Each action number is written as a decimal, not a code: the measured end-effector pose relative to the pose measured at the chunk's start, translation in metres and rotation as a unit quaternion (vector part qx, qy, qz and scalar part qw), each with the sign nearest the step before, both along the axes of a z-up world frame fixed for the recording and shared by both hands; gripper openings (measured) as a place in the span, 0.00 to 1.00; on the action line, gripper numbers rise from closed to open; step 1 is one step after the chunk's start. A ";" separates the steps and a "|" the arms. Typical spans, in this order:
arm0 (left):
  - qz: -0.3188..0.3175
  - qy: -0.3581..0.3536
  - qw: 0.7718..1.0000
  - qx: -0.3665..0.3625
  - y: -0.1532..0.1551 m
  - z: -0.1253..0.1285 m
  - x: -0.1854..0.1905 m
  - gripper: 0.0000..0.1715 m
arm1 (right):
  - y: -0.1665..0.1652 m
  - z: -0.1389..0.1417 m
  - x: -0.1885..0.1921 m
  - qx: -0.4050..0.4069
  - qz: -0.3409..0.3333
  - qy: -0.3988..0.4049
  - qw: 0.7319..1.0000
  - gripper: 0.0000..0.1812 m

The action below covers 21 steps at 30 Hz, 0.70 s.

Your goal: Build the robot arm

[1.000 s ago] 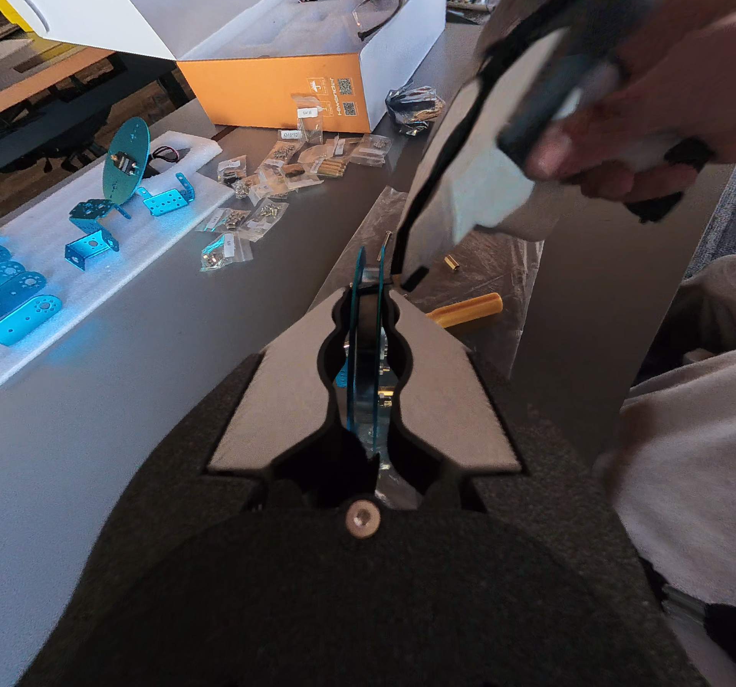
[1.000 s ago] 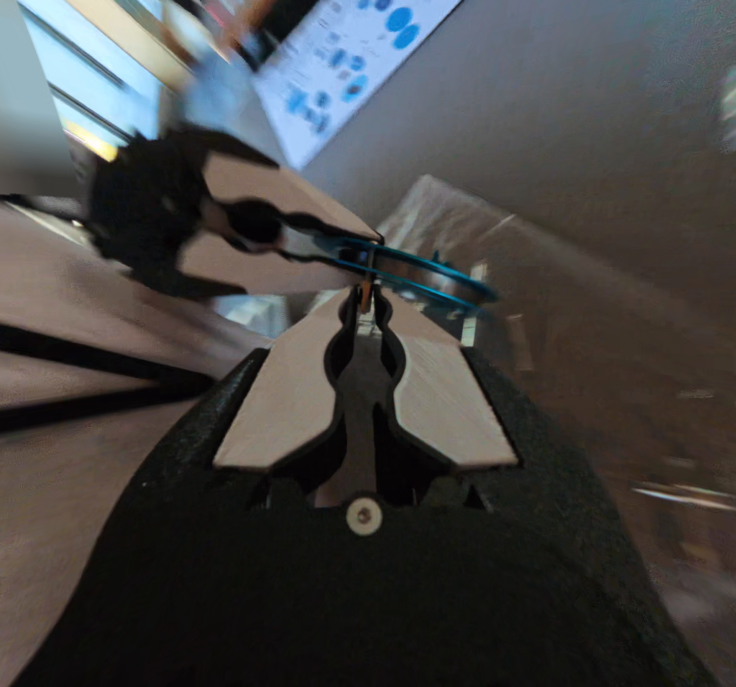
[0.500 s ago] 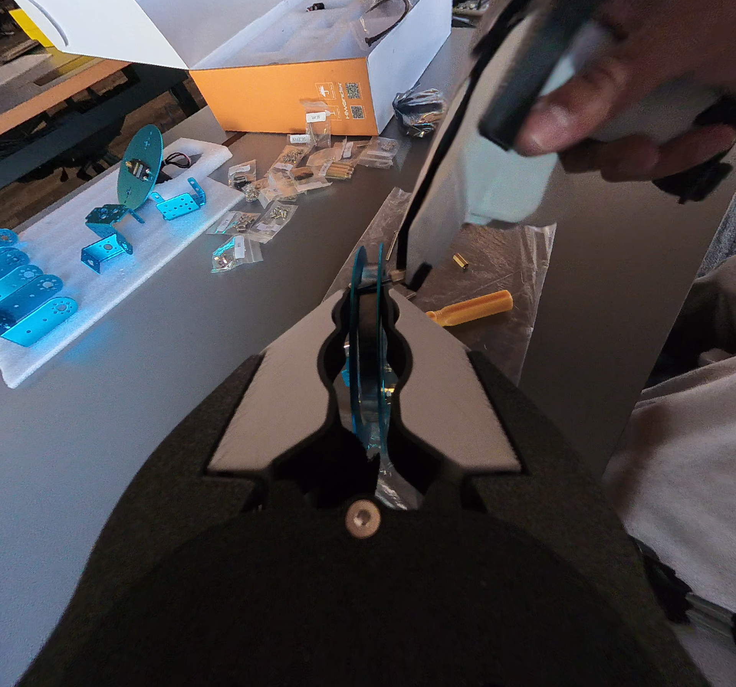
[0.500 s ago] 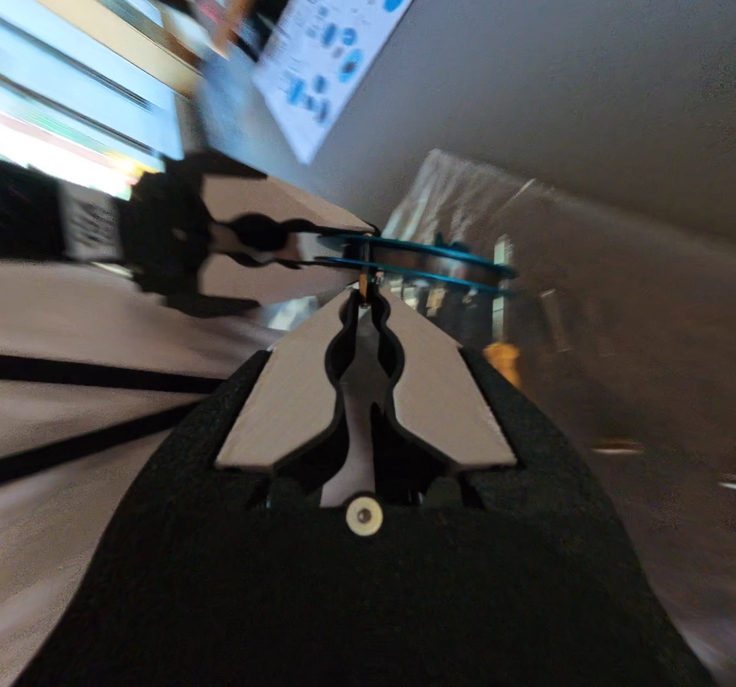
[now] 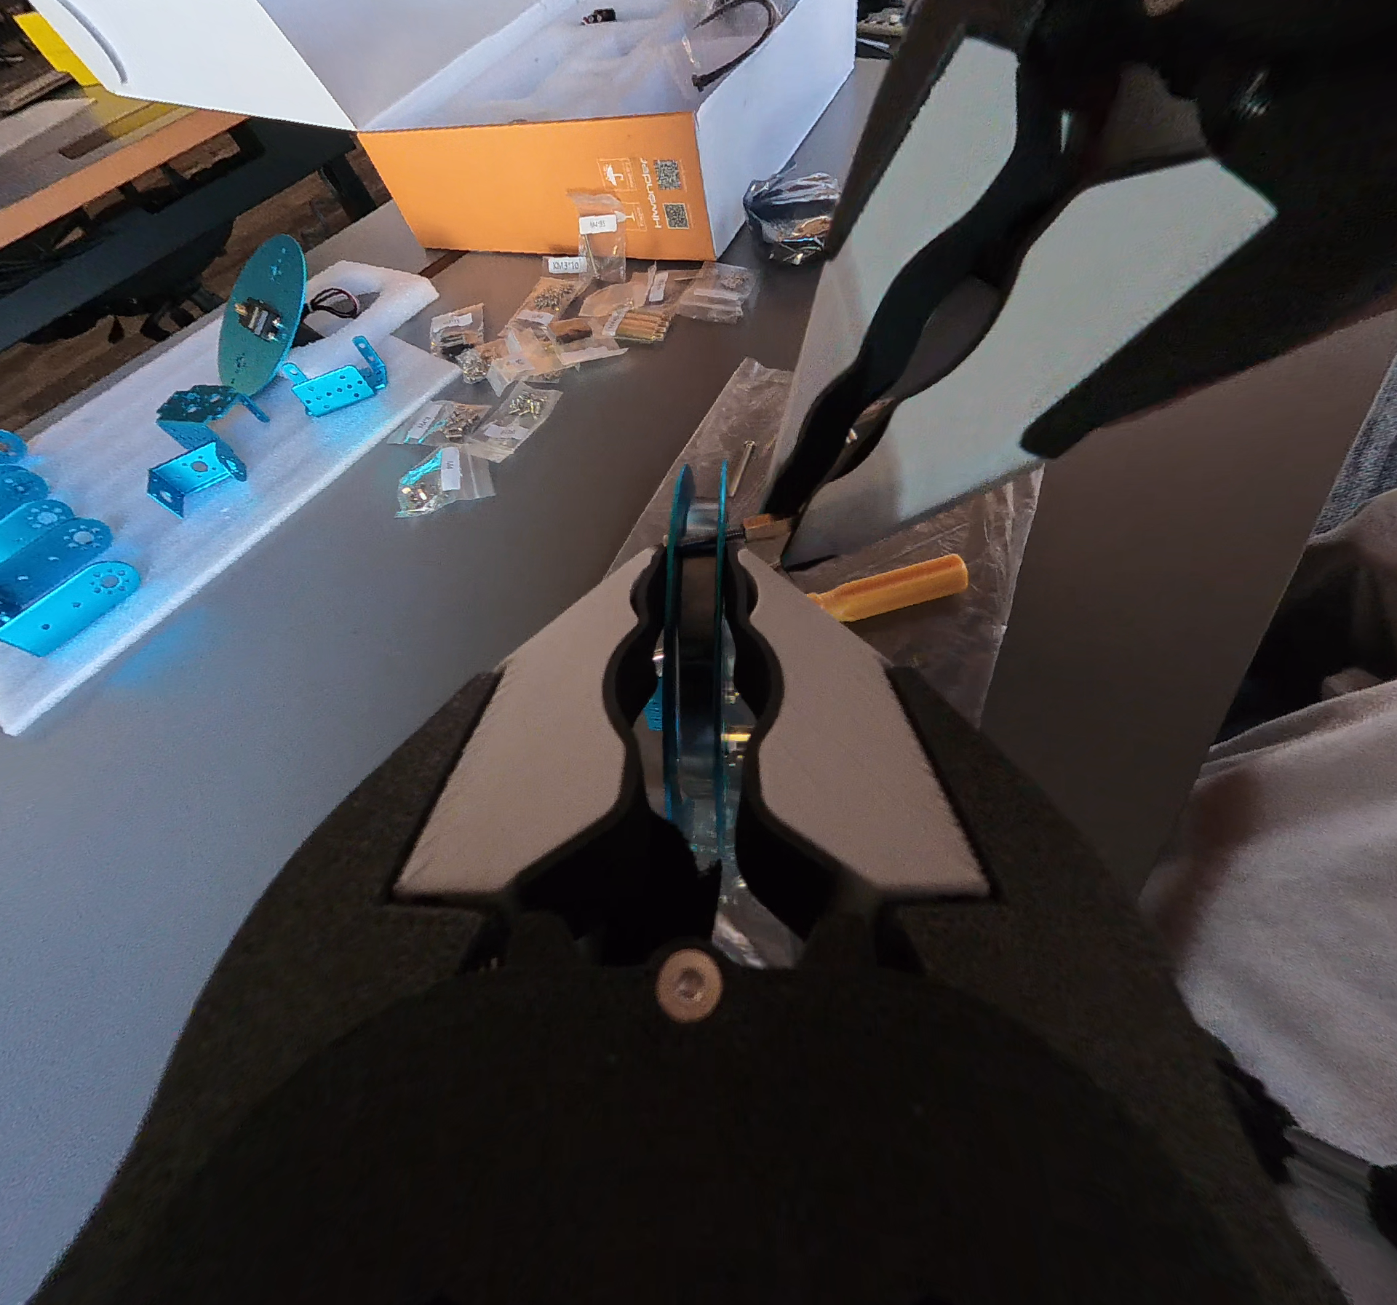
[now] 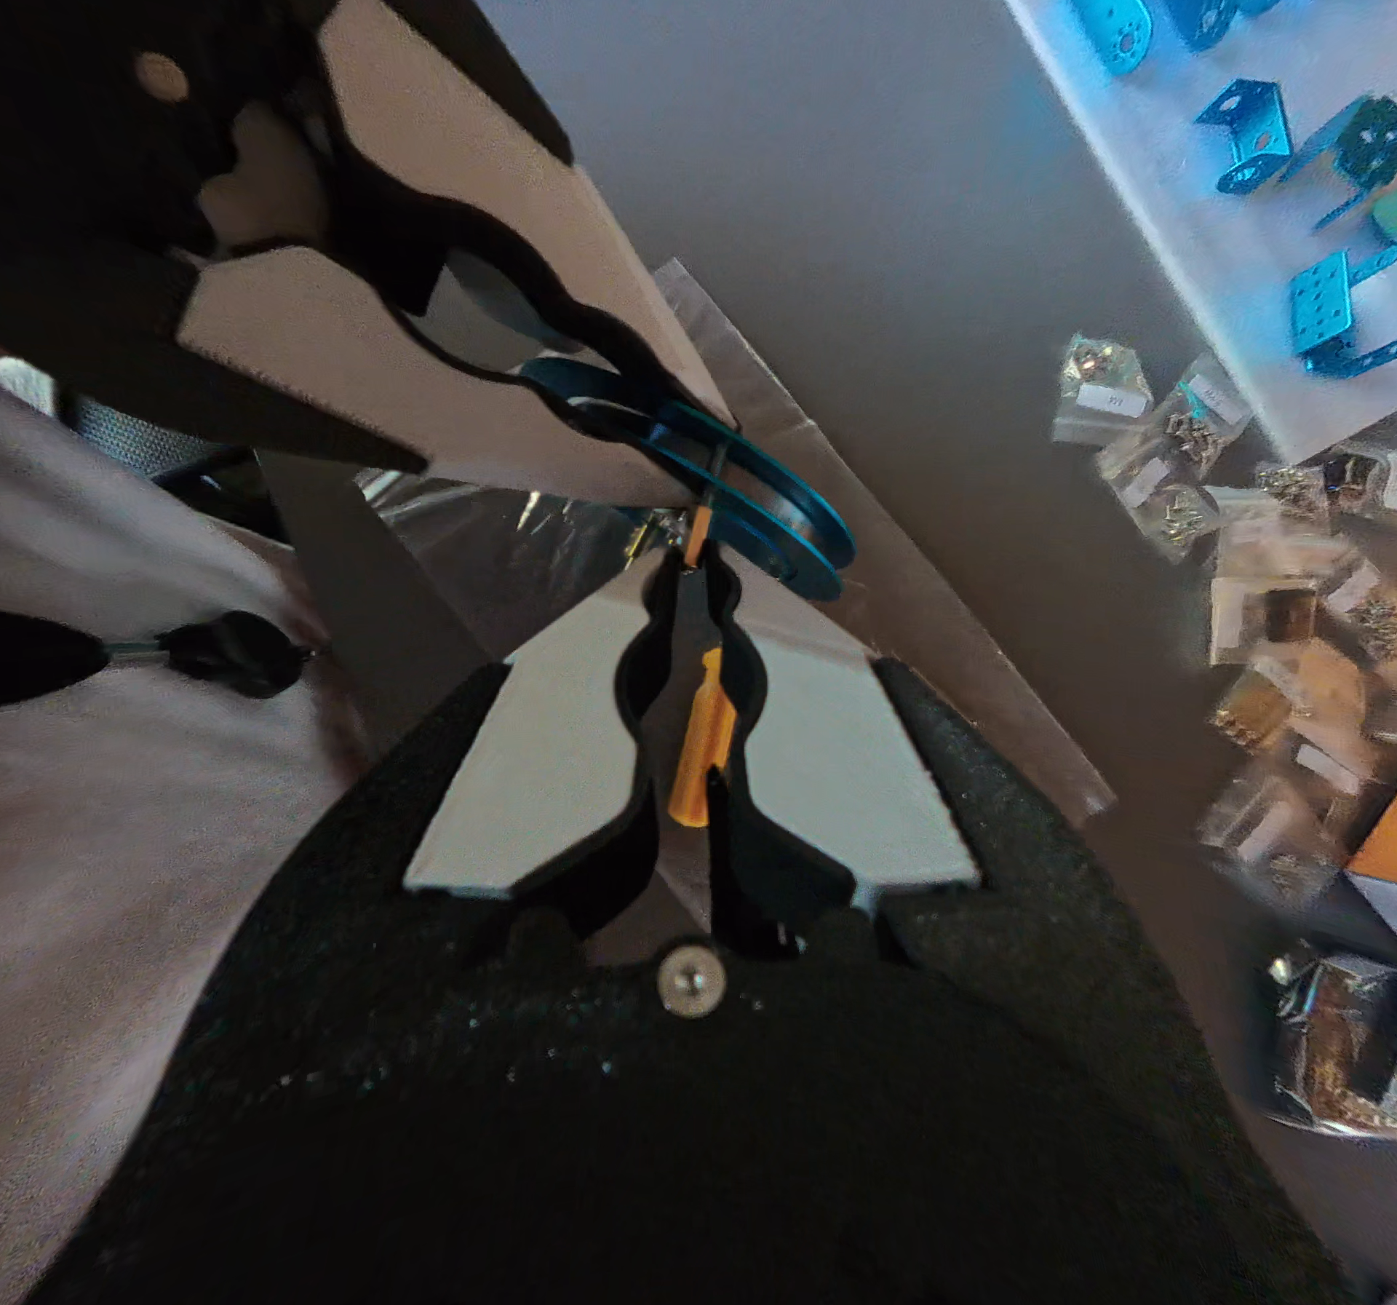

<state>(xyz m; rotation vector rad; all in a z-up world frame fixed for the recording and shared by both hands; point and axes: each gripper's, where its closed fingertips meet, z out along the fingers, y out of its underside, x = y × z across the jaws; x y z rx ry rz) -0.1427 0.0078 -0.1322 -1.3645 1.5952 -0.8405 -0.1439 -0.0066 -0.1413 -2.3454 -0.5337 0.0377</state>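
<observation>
- At the centre of the left wrist view, our left hand-held gripper [image 5: 695,558] is closed narrow on the pair of blue discs [image 5: 695,664]. The discs stand on edge between its fingers, as they did a second ago.
- At the upper right of that view, our right hand-held gripper [image 5: 786,512] has turned. Both of its pale finger faces now show, and the hand that covered it earlier is out of frame.
- Its tips pinch a small brass standoff [image 5: 763,526] that touches the right disc near the rim, on a thin dark pin crossing both discs.
- The right wrist view has sharpened and rolled. The foam sheet [image 6: 1179,225] with blue brackets [image 6: 1240,134] now lies at the upper right of the frame instead of the top.
- Through the gap between the right fingers we see the orange-handled screwdriver [image 6: 703,747], which lies on a clear plastic sheet [image 5: 960,633] on the table [image 5: 227,815].
- The orange and white box [image 5: 544,187] and the small bags of hardware [image 5: 521,361] sit at the top of the left wrist view, much as before.
</observation>
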 end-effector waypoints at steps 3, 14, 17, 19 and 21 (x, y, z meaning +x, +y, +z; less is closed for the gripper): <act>-0.004 -0.003 1.000 -0.001 0.001 0.000 -0.001 0.07 | 0.000 0.001 -0.004 -0.030 0.000 0.079 0.996 0.03; -0.009 -0.010 1.000 -0.009 -0.002 0.001 -0.002 0.07 | -0.006 0.009 -0.017 -0.175 -0.045 0.618 0.765 0.03; -0.007 -0.009 1.000 -0.015 -0.003 0.000 0.000 0.07 | 0.001 0.008 0.000 -0.053 -0.039 0.314 0.947 0.08; -0.007 -0.009 1.000 -0.015 -0.003 0.000 0.001 0.07 | 0.002 0.011 0.003 -0.011 -0.029 0.143 0.989 0.10; -0.009 -0.009 1.000 -0.014 -0.003 0.000 0.001 0.07 | 0.002 0.009 0.000 -0.009 -0.021 0.062 0.998 0.07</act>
